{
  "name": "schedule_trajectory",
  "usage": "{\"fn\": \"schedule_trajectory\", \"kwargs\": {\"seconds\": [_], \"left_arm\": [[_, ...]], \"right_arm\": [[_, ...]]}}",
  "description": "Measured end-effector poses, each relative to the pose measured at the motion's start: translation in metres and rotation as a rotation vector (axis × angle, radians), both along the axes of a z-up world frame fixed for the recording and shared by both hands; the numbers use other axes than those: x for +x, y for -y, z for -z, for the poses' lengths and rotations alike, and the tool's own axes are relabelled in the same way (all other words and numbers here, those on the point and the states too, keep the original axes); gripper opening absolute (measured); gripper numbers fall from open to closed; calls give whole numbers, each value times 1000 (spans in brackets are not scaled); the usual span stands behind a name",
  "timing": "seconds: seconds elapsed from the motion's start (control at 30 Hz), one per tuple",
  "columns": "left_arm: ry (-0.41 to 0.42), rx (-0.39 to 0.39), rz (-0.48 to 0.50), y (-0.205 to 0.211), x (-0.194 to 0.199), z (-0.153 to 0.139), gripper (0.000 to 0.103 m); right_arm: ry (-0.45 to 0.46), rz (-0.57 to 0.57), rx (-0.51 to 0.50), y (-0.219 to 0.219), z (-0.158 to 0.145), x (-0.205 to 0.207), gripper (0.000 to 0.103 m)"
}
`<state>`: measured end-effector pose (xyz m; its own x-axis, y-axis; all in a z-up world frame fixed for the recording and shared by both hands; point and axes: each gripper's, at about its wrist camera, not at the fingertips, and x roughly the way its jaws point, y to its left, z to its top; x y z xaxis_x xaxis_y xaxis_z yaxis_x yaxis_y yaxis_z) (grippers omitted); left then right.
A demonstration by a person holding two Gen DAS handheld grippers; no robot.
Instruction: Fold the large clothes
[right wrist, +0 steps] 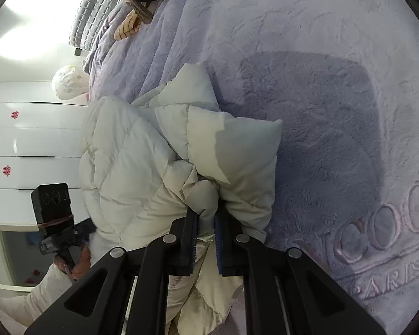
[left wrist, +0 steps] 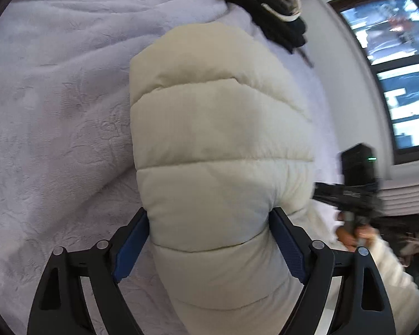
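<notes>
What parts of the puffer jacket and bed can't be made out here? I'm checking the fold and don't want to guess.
- Left wrist view: the jacket fills the middle, hiding the blanket beneath it; its lower end runs off the bottom edge.
- Left wrist view: the right tool is motion-blurred.
- Right wrist view: the right tool's fingers cover the pinched fold.
- Right wrist view: blanket lettering is cut by the rim.
</notes>
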<state>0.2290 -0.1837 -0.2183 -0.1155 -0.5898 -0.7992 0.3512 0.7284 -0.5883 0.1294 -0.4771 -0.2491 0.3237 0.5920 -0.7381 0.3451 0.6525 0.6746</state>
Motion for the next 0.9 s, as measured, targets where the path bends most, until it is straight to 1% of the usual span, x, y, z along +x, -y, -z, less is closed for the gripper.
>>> {"fn": "schedule_trajectory", "kwargs": {"seconds": [0.07, 0.1, 0.17, 0.2, 0.23, 0.33, 0.43, 0.57, 0.63, 0.77, 0.9], "left_arm": [[36, 39, 2, 7, -5, -3, 85], [54, 55, 2, 10, -8, -5, 85], [70, 70, -2, 14, -10, -7, 85], [74, 77, -5, 16, -11, -8, 85], [78, 83, -9, 17, -12, -8, 85], [84, 92, -14, 20, -13, -9, 85], [91, 102, -17, 22, -13, -8, 85], [100, 111, -19, 18, -16, -11, 85], [103, 113, -20, 16, -17, -11, 85], [104, 114, -20, 16, -17, -12, 85], [107, 115, -23, 15, -17, -10, 85]], "right_arm": [[-18, 6, -50, -2, -11, -3, 14], [-21, 18, -77, -1, -19, -7, 20], [-11, 50, -117, 2, -35, -18, 49], [1, 63, -119, 4, -41, -25, 83], [14, 73, -118, 6, -46, -30, 101], [41, 66, -93, 9, -56, -42, 103], [24, 12, -63, 5, -45, -42, 103], [29, -30, 7, -5, -31, -35, 103], [19, -62, 8, -12, -24, -29, 103], [-33, -139, -44, -24, -8, -14, 103], [-40, -134, 2, -24, 6, -1, 103]]}}
